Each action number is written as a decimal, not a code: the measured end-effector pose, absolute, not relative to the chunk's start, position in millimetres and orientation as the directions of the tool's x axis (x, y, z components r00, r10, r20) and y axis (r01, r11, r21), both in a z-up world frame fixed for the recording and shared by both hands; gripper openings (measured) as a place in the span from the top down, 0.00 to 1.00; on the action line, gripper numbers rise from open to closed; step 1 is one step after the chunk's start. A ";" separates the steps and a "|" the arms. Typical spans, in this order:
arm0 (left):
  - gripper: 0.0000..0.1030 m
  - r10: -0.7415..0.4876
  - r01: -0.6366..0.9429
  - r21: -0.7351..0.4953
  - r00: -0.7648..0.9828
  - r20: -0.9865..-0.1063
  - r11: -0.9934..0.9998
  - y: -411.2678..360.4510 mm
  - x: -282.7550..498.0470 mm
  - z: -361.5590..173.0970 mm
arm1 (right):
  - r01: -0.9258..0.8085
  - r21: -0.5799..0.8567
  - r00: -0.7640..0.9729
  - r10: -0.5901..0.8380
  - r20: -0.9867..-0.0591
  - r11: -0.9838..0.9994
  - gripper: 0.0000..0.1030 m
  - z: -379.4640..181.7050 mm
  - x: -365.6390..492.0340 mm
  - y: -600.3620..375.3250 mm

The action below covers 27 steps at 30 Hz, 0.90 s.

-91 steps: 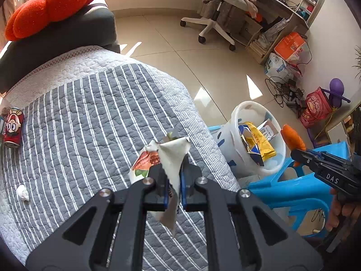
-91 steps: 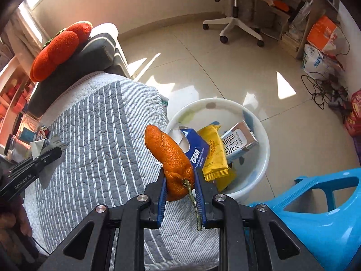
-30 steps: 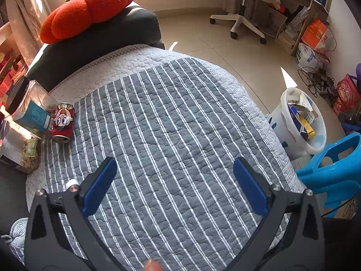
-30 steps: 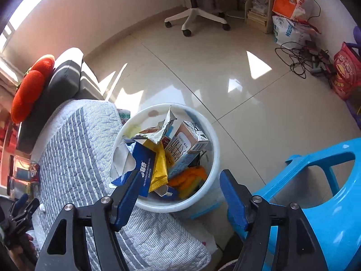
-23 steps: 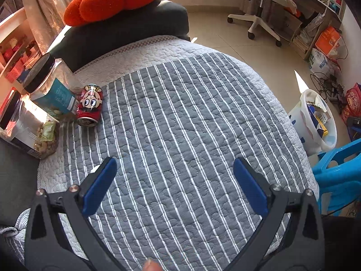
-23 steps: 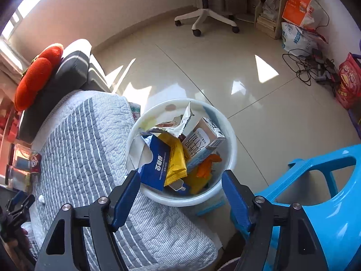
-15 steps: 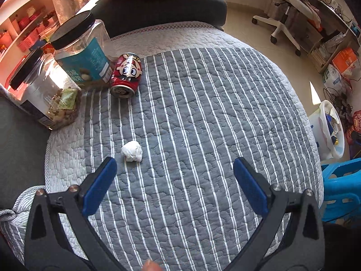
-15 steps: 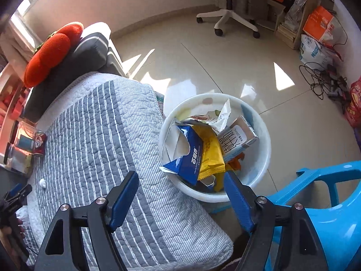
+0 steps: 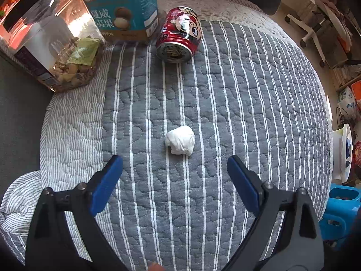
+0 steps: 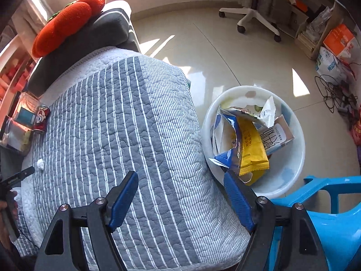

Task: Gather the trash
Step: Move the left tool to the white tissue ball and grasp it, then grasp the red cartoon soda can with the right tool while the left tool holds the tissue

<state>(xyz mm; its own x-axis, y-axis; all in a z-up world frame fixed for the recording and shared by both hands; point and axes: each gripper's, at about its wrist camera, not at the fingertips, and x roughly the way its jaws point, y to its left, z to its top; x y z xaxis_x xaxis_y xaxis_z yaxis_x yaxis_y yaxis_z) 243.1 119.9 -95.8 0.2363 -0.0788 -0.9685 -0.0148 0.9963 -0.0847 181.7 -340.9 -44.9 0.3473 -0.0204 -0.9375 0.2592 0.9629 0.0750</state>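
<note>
A crumpled white paper ball (image 9: 180, 140) lies on the grey striped quilt (image 9: 248, 103). My left gripper (image 9: 174, 161) hangs just above and in front of it; its jaws are closing, still wide, with nothing pressed between them. Beyond the ball a red drink can (image 9: 179, 38) lies on its side. In the right wrist view my right gripper (image 10: 180, 178) is open and empty over the quilt's edge, beside the white trash bin (image 10: 291, 174), which holds wrappers and a carton. The paper ball (image 10: 40, 164) and can (image 10: 41, 118) show small at far left.
Two clear plastic jars (image 9: 56, 45) stand at the quilt's far left by the can. A blue plastic chair (image 10: 334, 221) is beside the bin. A red cushion (image 10: 67, 22) rests on the dark sofa arm. An office chair (image 10: 257, 6) and cluttered shelves stand across the tiled floor.
My left gripper swept left across the quilt and dropped toward the paper ball, jaws narrowing a little. My right gripper drifted from over the bin to the quilt's edge.
</note>
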 end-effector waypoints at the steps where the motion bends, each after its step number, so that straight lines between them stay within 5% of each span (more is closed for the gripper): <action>1: 0.24 -0.085 -0.015 -0.091 0.226 -0.970 0.996 119.0 245.1 -99.3 | 0.258 0.071 0.344 -0.023 -0.939 0.963 0.23 -46.2 182.5 -340.3; 4: 0.41 -0.089 -0.013 -0.094 0.209 -0.974 0.996 114.6 249.1 -108.8 | 0.258 0.061 0.335 -0.030 -0.942 0.964 0.23 -49.6 184.4 -339.4; 11: 0.48 -0.071 -0.042 -0.083 0.234 -0.970 0.996 108.0 259.3 -116.6 | 0.247 0.041 0.317 -0.041 -0.948 0.968 0.23 -55.9 189.1 -334.3; 16: 0.71 -0.070 -0.046 -0.082 0.216 -0.974 0.996 107.9 272.5 -126.1 | 0.245 0.031 0.304 -0.047 -0.951 0.969 0.23 -60.9 193.5 -328.2; 27: 0.72 -0.055 -0.030 -0.070 0.347 -0.936 0.997 151.1 248.0 -64.4 | 0.236 0.098 0.316 0.019 -0.949 0.967 0.22 -65.2 242.0 -263.5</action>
<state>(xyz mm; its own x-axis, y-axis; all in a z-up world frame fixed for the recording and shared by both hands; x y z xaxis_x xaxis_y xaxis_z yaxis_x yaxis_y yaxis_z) 248.0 151.1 -64.4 0.3471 -0.0554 -0.9362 -0.0296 0.9971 -0.0700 242.0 -263.5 -65.2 0.3157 0.0189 -0.9487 0.2363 0.9667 0.0979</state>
